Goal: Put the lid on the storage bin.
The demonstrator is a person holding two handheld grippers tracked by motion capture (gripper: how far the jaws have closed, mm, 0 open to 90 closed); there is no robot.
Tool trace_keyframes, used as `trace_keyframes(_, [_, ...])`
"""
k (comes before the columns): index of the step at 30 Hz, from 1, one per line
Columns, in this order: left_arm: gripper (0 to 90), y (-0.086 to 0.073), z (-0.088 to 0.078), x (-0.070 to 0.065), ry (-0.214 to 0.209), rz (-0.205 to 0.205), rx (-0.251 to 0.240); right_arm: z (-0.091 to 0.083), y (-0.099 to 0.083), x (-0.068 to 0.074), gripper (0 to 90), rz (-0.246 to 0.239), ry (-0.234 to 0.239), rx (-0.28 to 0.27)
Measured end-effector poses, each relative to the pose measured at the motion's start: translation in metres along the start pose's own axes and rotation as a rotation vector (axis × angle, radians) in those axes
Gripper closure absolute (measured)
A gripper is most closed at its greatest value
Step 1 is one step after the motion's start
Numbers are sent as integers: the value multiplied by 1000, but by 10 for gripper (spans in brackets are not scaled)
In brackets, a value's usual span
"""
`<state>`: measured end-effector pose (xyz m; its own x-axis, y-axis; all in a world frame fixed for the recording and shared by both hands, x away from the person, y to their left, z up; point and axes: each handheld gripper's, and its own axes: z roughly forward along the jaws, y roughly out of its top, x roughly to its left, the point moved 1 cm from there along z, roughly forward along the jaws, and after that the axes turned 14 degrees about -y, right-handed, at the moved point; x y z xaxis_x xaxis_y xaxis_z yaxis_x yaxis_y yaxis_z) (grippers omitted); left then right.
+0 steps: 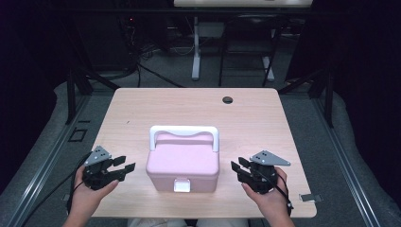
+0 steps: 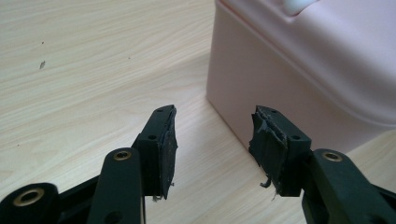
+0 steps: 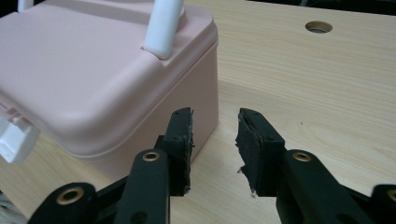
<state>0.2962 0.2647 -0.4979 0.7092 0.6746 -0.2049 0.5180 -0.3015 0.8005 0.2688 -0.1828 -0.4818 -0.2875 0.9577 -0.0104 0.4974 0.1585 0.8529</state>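
I have a pink box point(image 1: 183, 163) sitting near the front edge of the wooden surface point(image 1: 246, 118), about midway across it, lid closed, with its white handle point(image 1: 184, 131) standing upright over the back of the lid and a white latch point(image 1: 182, 185) on the front wall facing me.

My left gripper point(image 1: 124, 166) is just to the left of the box, held in the left hand point(image 1: 90, 194) and close above the surface. Its fingers point(image 2: 164, 144) are spread with nothing but bare wood between them, and the box's lower corner lies just beyond the tips, not touching.

My right gripper point(image 1: 237, 169) is just to the right of the box, held in the right hand point(image 1: 269, 198). Its fingers point(image 3: 182, 144) are also spread and hold nothing; the box's side wall stands just beside one of them.

A round hole point(image 1: 228, 100) sits at the far edge of the surface.
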Motion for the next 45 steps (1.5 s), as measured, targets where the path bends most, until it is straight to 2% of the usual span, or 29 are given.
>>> trace_keyframes(6, [482, -7, 8, 8, 23, -14, 17, 6, -4, -5, 632, -2, -16, -2])
trace_keyframes(12, [474, -12, 13, 12, 23, -24, 29, 13, -9, -9, 618, -7, -31, 8])
trace_keyframes(19, [469, -17, 19, 14, 28, 0, 21, 22, -15, -12, 599, -19, -49, 15])
trace_keyframes(25, [470, -22, 25, 16, 20, -19, 24, 35, -24, -14, 569, -41, -64, 32])
trace_keyframes(29, [470, -25, 29, 18, 9, -34, 21, 44, -29, -18, 563, -32, -72, 56])
trace_keyframes(34, [469, -29, 34, 20, -14, -55, 41, 51, -34, -20, 563, -10, -56, 80])
trace_keyframes(38, [468, -33, 41, 20, -28, -70, 54, 57, -38, -18, 557, -22, -52, 104])
trace_keyframes(44, [463, -35, 46, 21, -22, -58, 72, 63, -41, -16, 535, -22, -32, 119])
trace_keyframes(45, [463, -36, 47, 22, -17, -57, 62, 63, -42, -15, 530, -23, -31, 117])
